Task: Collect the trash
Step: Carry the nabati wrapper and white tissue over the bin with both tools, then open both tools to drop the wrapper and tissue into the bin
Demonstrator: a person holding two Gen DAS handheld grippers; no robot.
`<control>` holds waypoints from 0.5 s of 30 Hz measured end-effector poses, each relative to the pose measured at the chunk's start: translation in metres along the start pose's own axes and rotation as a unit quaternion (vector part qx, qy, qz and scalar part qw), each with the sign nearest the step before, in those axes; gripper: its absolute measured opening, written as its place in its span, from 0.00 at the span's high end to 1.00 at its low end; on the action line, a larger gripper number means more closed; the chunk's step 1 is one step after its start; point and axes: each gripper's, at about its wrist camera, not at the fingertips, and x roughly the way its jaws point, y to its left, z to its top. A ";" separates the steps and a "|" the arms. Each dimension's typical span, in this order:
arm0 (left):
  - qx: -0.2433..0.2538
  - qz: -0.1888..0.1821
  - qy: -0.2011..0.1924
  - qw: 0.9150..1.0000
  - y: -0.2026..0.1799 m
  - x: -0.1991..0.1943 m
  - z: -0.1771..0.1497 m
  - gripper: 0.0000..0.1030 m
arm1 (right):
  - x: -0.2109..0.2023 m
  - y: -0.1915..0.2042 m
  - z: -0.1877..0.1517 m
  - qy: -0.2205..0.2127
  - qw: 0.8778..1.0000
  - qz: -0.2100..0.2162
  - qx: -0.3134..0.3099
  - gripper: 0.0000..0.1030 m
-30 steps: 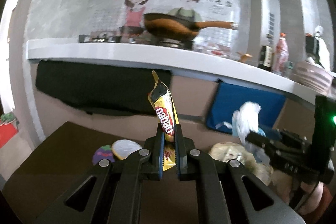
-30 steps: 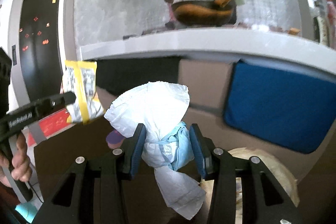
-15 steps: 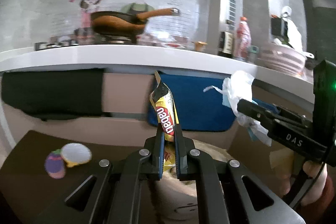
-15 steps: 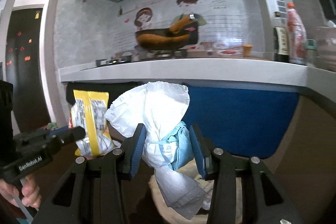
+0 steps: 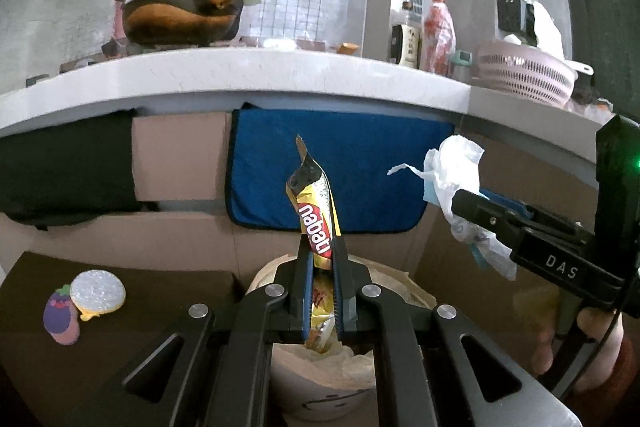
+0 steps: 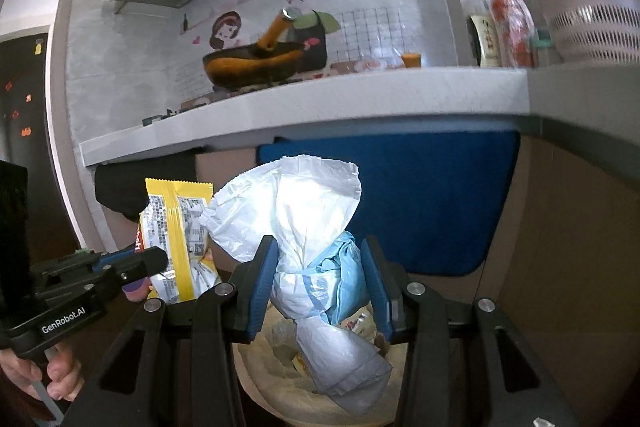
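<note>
Left wrist view: your left gripper (image 5: 320, 259) pinches snack wrapper (image 5: 316, 223), right gripper (image 6: 320, 271) clamps tissue wad (image 6: 304, 227); both over near bin (image 5: 384, 275), drop still pending.

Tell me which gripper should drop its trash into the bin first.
Right, probably. The right gripper holds the white bundle, whose tail already dangles over the open bin. The left gripper is also above the bin, but its yellow wrapper mostly sticks upward.
</note>
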 end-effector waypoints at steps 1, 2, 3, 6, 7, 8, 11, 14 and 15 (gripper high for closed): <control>-0.001 0.000 0.003 1.000 0.001 0.004 -0.001 0.92 | 0.003 -0.003 -0.002 0.002 1.000 0.000 0.004 0.61; -0.002 -0.001 0.007 1.000 0.002 0.009 -0.003 0.92 | 0.006 -0.005 -0.005 0.005 1.000 0.001 0.008 0.61; -0.002 -0.002 0.010 1.000 0.002 0.012 -0.004 0.92 | 0.010 -0.008 -0.007 0.008 1.000 0.001 0.011 0.60; -0.008 -0.005 0.025 1.000 0.007 0.031 -0.012 0.92 | 0.025 -0.016 -0.015 0.021 1.000 -0.001 0.020 0.60; -0.010 -0.005 0.030 0.999 0.008 0.037 -0.014 0.92 | 0.029 -0.018 -0.018 0.025 0.999 -0.001 0.024 0.60; -0.013 -0.005 0.036 0.999 0.010 0.043 -0.016 0.92 | 0.034 -0.021 -0.021 0.031 0.999 0.001 0.028 0.60; -0.025 -0.009 0.056 0.998 0.017 0.062 -0.024 0.92 | 0.053 -0.028 -0.030 0.051 0.998 0.005 0.038 0.60; -0.036 -0.012 0.075 0.997 0.024 0.081 -0.033 0.92 | 0.068 -0.033 -0.040 0.069 0.997 0.004 0.041 0.60; -0.040 -0.013 0.081 0.996 0.027 0.088 -0.035 0.92 | 0.072 -0.034 -0.042 0.075 0.996 0.004 0.043 0.60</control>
